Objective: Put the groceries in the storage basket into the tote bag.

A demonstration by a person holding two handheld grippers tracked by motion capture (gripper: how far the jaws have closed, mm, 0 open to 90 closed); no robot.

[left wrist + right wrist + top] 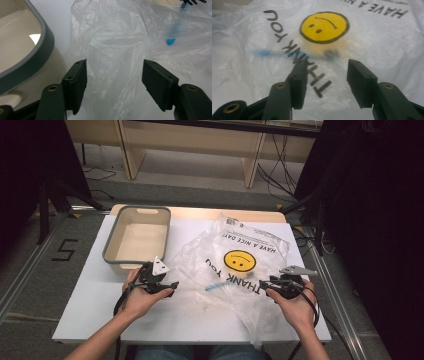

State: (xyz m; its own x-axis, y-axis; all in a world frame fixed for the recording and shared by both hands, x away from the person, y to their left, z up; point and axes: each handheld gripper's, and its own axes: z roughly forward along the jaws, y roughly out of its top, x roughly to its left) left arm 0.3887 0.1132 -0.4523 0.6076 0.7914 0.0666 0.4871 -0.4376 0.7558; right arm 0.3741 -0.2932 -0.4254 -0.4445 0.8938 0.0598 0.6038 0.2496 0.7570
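While both hand-held grippers gape empty over plastic bag — left gripper view alone catches bin.

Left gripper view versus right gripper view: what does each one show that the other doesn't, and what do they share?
Left gripper view: the bin with its grey rim, beside the left gripper, whose jaws stand open.

Right gripper view: the yellow smiley and the THANK YOU print, beyond the right gripper, also open.

Both: the clear plastic bag and a blue object seen through it.
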